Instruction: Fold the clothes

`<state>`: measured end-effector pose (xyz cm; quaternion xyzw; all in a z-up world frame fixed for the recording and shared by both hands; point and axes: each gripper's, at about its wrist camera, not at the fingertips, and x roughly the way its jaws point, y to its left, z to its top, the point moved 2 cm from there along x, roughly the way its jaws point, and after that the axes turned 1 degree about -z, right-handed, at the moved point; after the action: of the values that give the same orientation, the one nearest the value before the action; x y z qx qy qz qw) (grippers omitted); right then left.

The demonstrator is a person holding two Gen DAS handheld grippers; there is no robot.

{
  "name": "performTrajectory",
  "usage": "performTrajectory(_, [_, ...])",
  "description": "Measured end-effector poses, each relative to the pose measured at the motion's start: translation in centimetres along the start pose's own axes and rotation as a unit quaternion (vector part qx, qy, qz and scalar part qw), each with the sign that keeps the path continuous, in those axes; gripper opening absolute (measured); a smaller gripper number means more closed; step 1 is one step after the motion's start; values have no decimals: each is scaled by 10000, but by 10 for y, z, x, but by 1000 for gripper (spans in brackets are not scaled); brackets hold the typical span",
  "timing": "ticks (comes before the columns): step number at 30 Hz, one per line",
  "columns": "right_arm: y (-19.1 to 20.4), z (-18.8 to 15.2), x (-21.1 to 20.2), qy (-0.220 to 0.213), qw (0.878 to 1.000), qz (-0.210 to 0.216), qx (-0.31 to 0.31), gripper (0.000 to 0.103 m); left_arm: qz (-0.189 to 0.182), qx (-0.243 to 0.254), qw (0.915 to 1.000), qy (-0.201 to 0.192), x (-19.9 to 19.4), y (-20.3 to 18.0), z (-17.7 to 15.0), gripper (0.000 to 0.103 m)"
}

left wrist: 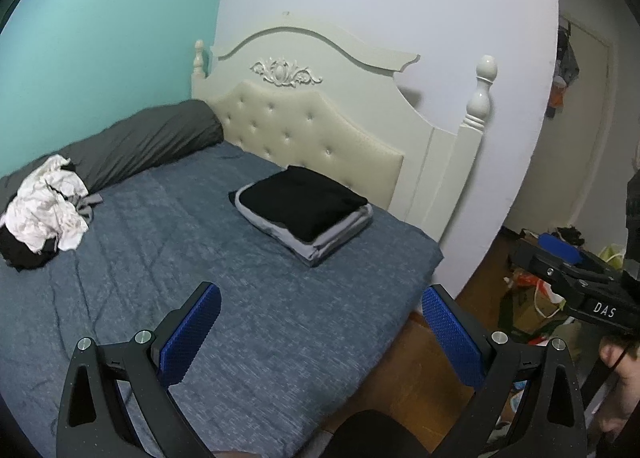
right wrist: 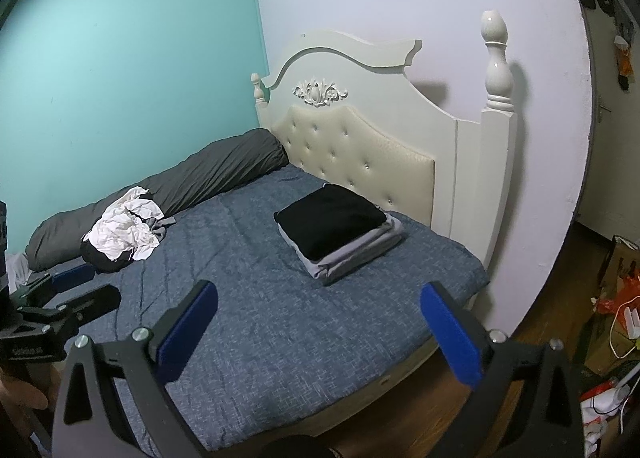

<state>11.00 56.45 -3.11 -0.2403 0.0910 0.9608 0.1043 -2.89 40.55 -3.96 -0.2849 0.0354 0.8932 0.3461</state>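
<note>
Blue-padded fingers of the left gripper [left wrist: 320, 332] fill the bottom of the left wrist view, spread wide apart with nothing between them, poised above the near edge of the bed. Those of the right gripper [right wrist: 318, 332] stand equally wide and empty in the right wrist view. Each gripper also appears at the margin of the other camera's view; from those side angles the jaw opening cannot be judged. Both grippers hang over a blue-grey quilt [left wrist: 208, 258] that covers the bed, and nothing lies between them and the clothing farther back. A stack of folded clothes [right wrist: 338, 232] rests on the quilt near the tufted cream headboard [right wrist: 360, 146], toward the right side of the bed: a black garment squared on top, grey folded layers beneath, edges roughly aligned. Well apart from it, at the left side of the bed, a pile of unfolded clothes [left wrist: 44, 210] lies crumpled, white fabric on top, black fabric below, a grey piece at its right edge. The pile touches a long dark grey rolled duvet [left wrist: 136, 146] set against the teal wall [left wrist: 100, 38]. Right of the bed, a wooden floor [right wrist: 552, 278] carries boxes and bags [right wrist: 620, 298].
</note>
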Motion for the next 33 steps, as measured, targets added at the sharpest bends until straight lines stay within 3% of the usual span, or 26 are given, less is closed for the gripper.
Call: performTrajectory(33, [0,-1,-1,-10,10000,-11,-46,103,5,-137,9999,-48,-4,8,-4,103])
